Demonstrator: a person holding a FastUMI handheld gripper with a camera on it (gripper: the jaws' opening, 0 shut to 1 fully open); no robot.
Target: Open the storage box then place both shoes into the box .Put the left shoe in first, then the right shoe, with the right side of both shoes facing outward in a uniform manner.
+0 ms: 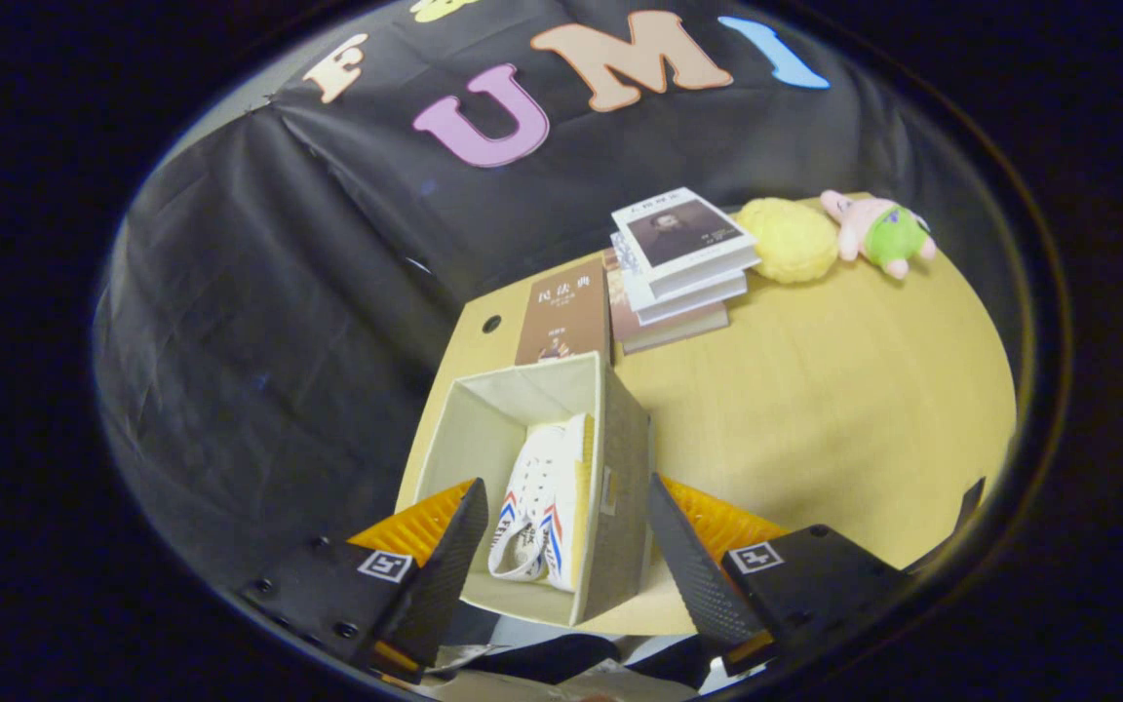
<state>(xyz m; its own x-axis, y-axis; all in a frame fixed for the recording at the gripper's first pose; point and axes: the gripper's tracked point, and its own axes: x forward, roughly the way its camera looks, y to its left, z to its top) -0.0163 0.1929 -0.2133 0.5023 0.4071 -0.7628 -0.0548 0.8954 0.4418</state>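
The gripper [561, 546] is held above the near end of the storage box [620, 439], with its fingers spread wide and nothing gripped between them. The box is seen between the fingers and just ahead of them. It stands open on the wooden table [815, 409], at the table's edge, near the black cloth wall.

One white shoe [542, 497] with red and blue side stripes is located inside the box. It rests on its side against one wall, with the sole pressed to the fabric. Whether it is the left or the right shoe cannot be told. Free space is left beside it.

The shoe is judged to be light, with a soft canvas upper that yields under pressure and a stiffer rubber sole. A hold across the sole and the upper at mid-length, or at the heel collar, is recommended. The laces are loose and are to be avoided. The box walls appear to be thin fabric and are expected to flex if pushed.

Beyond the box, a stack of books [678, 268], a yellow plush [795, 239] and a pink plush toy [878, 232] are placed well apart from it.
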